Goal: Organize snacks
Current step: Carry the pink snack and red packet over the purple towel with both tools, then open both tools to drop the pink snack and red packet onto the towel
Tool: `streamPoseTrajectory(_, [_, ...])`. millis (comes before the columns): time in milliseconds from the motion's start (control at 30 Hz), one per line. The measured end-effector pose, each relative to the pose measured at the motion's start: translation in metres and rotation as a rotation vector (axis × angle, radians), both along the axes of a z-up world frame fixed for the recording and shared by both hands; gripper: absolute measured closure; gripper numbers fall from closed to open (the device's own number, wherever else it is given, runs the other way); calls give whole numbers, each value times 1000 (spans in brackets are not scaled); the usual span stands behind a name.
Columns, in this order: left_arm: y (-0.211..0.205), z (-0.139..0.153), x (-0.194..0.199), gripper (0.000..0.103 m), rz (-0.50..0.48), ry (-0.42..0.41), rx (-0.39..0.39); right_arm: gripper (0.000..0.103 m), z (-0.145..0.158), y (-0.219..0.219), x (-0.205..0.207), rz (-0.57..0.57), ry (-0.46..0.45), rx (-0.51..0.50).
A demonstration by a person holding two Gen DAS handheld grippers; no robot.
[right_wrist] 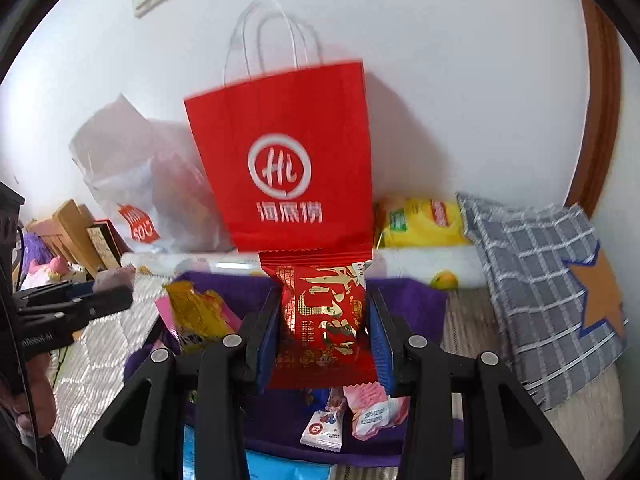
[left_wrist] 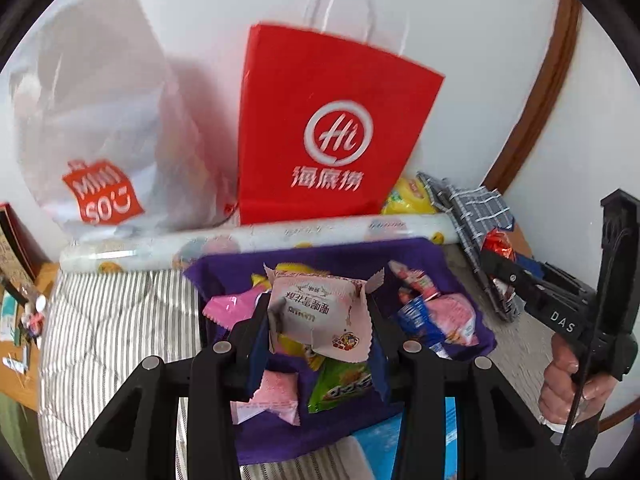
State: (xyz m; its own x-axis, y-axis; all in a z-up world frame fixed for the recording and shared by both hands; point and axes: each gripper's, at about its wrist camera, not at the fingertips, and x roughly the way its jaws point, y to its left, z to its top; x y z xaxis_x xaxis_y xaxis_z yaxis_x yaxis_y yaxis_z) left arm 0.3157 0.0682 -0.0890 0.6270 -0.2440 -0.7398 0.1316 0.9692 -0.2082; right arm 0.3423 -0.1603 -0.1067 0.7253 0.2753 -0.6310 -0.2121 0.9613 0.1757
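Observation:
My left gripper (left_wrist: 318, 320) is shut on a pale pink snack packet (left_wrist: 320, 314), held above a purple cloth (left_wrist: 320, 254) strewn with several wrapped snacks. My right gripper (right_wrist: 323, 322) is shut on a red and gold snack packet (right_wrist: 324, 320), over the same purple cloth (right_wrist: 404, 296). A red paper bag with white handles (left_wrist: 332, 128) (right_wrist: 288, 160) stands upright against the wall behind the cloth. The right gripper (left_wrist: 500, 264) shows at the right edge of the left wrist view with its red packet (left_wrist: 496, 246). The left gripper (right_wrist: 116, 292) shows at the left in the right wrist view.
A white plastic bag (left_wrist: 104, 136) leans left of the red bag. A printed roll (left_wrist: 256, 242) lies between bags and cloth. A yellow packet (right_wrist: 420, 220) and a checked grey cloth (right_wrist: 540, 280) lie at right. Striped bedding (left_wrist: 112, 320) spreads left; clutter (left_wrist: 16, 312) sits beyond it.

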Motion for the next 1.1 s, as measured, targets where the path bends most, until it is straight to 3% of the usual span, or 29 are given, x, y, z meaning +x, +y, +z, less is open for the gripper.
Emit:
streamPoseTrajectory(300, [10, -37, 4, 63, 4, 48, -23, 62, -32, 0, 10, 8, 64, -10])
streamPoseTrajectory(567, [11, -46, 5, 63, -3, 69, -25, 62, -48, 14, 10, 56, 102, -47])
streamPoseTrajectory(767, [9, -53, 8, 63, 0, 92, -21, 62, -66, 17, 18, 74, 182, -67])
streamPoseTrajectory(1100, [4, -65, 12, 61, 1, 126, -10, 62, -66, 14, 18, 75, 170, -70])
